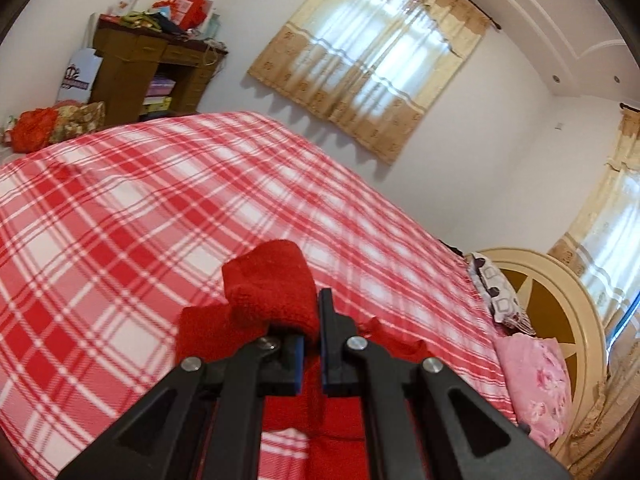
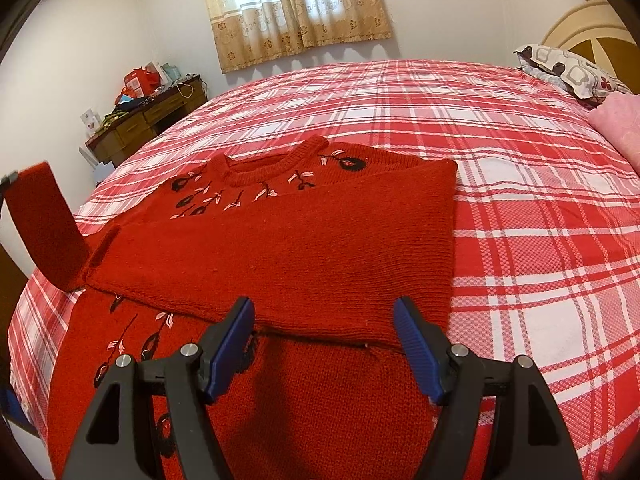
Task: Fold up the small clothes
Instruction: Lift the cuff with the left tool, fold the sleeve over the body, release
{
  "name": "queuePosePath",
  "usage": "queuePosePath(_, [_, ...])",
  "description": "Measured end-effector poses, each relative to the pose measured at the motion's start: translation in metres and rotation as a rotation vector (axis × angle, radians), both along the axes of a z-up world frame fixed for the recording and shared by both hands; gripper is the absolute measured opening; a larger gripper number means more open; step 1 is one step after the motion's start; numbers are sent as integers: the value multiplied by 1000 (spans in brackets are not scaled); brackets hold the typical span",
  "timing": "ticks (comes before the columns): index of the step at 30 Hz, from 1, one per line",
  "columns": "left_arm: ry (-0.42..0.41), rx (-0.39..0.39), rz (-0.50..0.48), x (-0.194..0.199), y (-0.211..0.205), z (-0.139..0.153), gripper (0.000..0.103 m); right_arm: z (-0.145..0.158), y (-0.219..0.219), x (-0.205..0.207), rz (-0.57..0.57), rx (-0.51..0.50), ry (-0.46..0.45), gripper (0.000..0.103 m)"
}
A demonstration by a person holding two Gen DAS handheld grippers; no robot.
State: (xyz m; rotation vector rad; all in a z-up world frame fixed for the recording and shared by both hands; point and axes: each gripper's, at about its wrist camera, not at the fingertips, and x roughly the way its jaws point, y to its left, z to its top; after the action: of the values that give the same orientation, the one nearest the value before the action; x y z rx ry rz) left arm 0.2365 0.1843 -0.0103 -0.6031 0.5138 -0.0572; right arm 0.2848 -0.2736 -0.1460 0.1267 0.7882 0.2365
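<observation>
A small red knit sweater with black and pink flower embroidery lies on the red plaid bed, its right side folded across the front. My right gripper is open and empty just above the sweater's middle. My left gripper is shut on the sweater's left sleeve cuff and holds it lifted above the bed. That raised sleeve shows at the left edge of the right wrist view, with the left gripper's tip at its top.
Pillows and a pink blanket lie by the round headboard. A cluttered wooden desk stands at the far wall. Curtained windows are behind the bed.
</observation>
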Motion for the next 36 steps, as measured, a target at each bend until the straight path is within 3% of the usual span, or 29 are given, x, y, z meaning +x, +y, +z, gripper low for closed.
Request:
queuePosePath(22, [-91,48,-161,38,-112,39,5,0,0,0,0,-1,0,73])
queuePosePath(36, [-121,99,-242,53,-176,43,5,-1,-3,0,-13,24,2,73])
